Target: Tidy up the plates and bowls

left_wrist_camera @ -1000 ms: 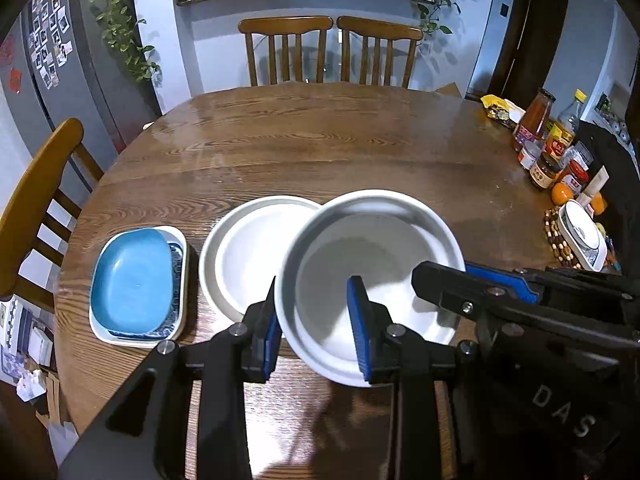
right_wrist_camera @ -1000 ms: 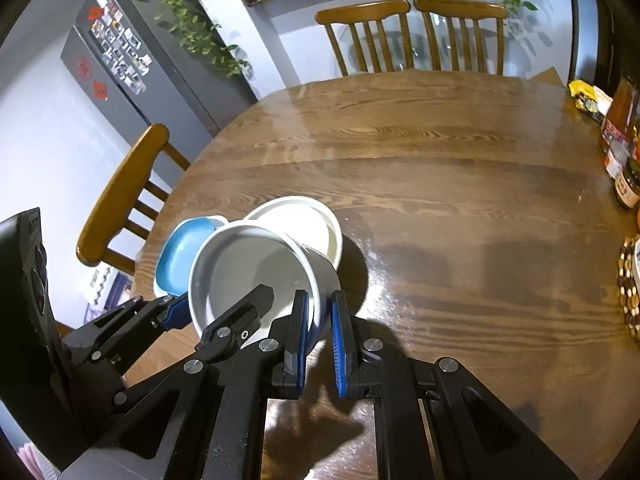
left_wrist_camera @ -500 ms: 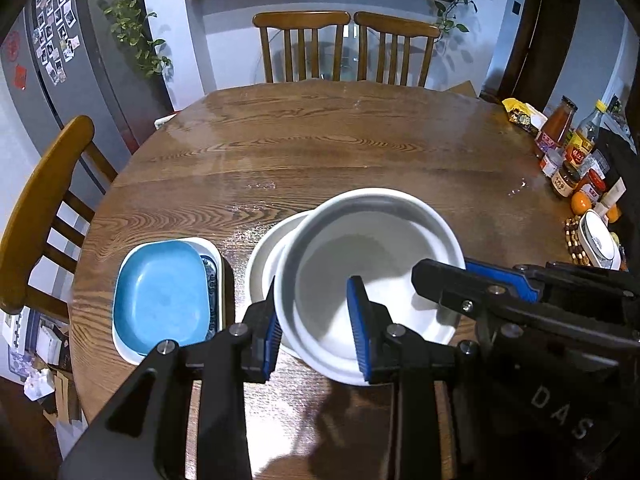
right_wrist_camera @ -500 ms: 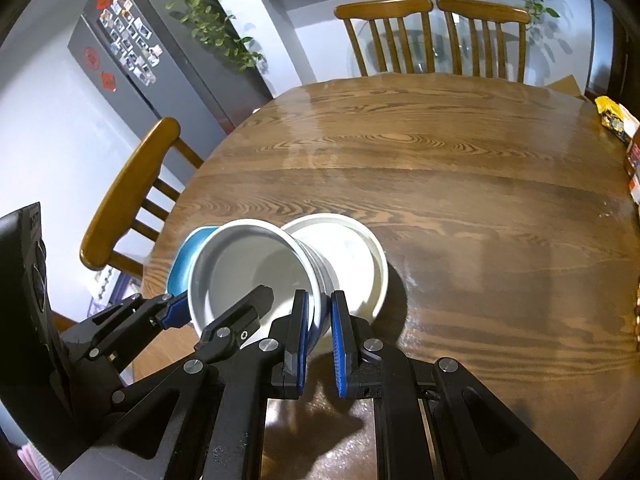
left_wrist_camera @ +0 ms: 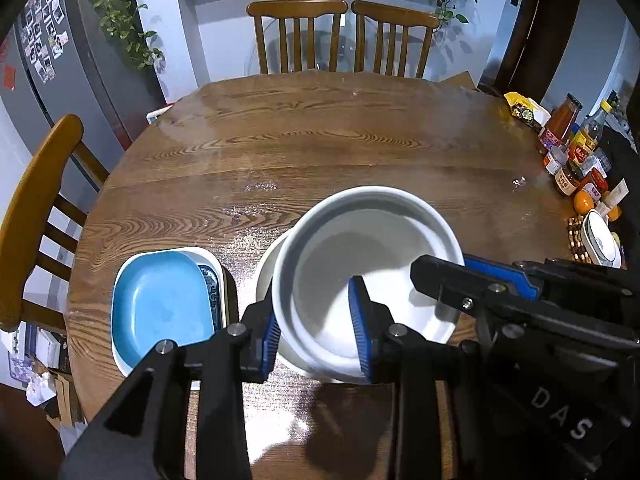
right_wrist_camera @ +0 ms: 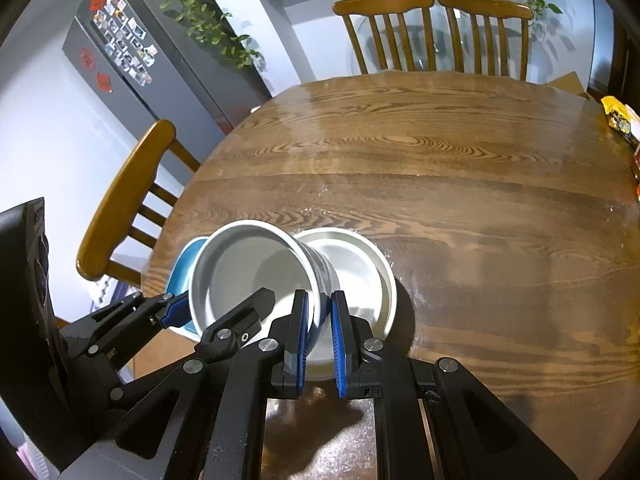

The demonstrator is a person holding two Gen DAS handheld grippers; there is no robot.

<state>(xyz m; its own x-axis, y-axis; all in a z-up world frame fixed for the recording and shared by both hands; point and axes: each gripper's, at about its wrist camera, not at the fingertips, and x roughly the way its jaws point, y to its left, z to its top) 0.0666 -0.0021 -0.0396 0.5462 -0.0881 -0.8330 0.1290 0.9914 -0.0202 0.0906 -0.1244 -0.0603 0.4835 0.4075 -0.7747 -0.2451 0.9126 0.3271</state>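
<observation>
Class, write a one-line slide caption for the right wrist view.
Both claws, right and left, grip a deep white round bowl tilted above a shallow white plate on the round wooden table.

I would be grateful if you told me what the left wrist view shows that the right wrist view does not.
Only the left wrist view shows the whole blue plate lying on a white dish, and the sauce bottles at the table's right edge. Only the right wrist view shows the bowl's patterned outer wall and most of the white plate under it. Both show the left gripper and the right gripper shut on the bowl's rim over the table.
</observation>
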